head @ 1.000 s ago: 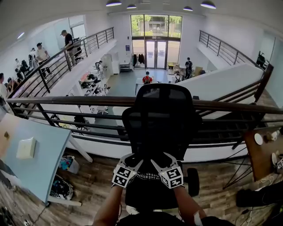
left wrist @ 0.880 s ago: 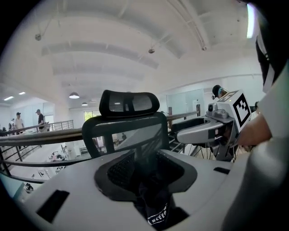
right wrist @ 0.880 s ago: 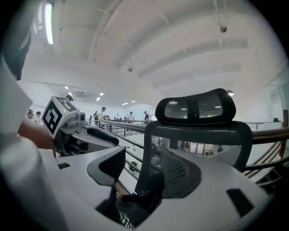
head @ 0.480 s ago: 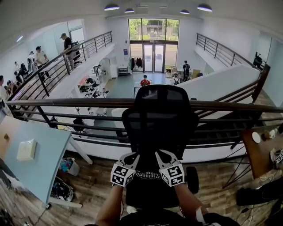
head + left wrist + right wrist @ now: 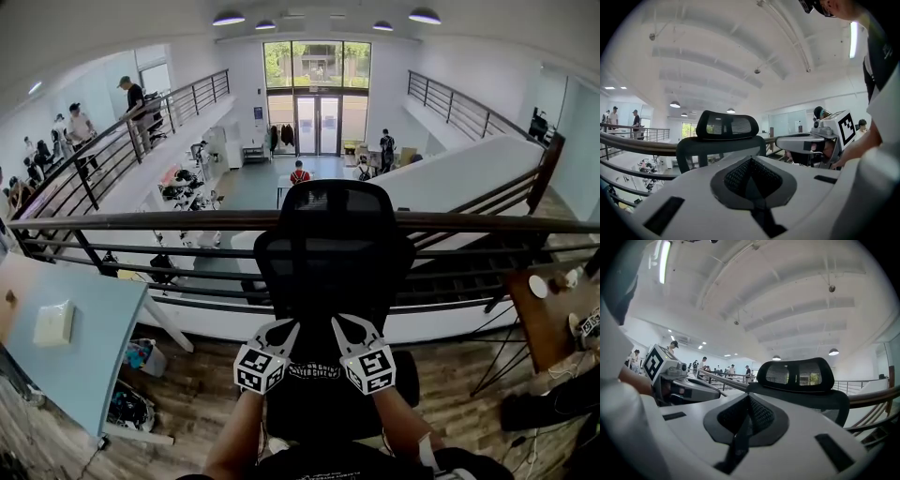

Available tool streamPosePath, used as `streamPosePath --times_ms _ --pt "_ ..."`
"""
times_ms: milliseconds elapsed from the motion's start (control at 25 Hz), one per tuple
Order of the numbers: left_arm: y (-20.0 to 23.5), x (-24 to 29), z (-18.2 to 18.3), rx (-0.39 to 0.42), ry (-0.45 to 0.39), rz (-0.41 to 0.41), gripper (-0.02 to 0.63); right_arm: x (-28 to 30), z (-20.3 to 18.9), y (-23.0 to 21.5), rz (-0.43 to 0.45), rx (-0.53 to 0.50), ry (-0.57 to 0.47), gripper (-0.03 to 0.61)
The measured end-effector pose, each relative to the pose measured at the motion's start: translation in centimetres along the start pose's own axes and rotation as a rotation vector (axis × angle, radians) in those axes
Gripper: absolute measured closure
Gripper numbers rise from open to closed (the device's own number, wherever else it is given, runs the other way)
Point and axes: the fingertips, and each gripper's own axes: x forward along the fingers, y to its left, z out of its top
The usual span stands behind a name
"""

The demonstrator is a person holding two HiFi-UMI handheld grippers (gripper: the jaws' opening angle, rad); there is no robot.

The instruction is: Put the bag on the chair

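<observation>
A black mesh office chair (image 5: 333,248) stands in front of me with its back to the railing. The black bag (image 5: 314,373) with white print lies on its seat, between and below my two grippers. My left gripper (image 5: 285,328) and right gripper (image 5: 341,324) hover side by side just above the bag, pointing at the chair back. Both have just been closing and now stand shut with nothing between the jaws. In the left gripper view the shut left gripper (image 5: 752,180) faces the chair (image 5: 726,133), beside the right gripper (image 5: 811,143). The right gripper view shows the shut right gripper (image 5: 747,417), the chair (image 5: 799,378) and the left gripper (image 5: 677,385). The bag is hidden in both.
A dark railing (image 5: 141,223) runs behind the chair over an open hall below. A light-blue table (image 5: 66,352) with a white box (image 5: 53,322) stands at left, bags under it. A wooden table (image 5: 553,319) is at right, a dark bag (image 5: 548,408) on the floor beside it.
Both grippers' jaws, spread one second ago, have closed. Both hands have lifted a little off the bag, which stays on the seat.
</observation>
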Motion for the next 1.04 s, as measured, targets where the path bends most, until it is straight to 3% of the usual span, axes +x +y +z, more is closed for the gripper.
streamPosePath --times_ms 560,1040 --pt "-2.0 0.2 0.7 -0.022 -0.02 -0.085 0.601 -0.7 -0.8 0.3 0.026 -0.001 0.01 0.561" --pt "-1.5 0.3 -0.2 -0.018 -0.013 -0.088 0.601 -0.1 -1.2 1.0 0.038 -0.007 0.008 0.561"
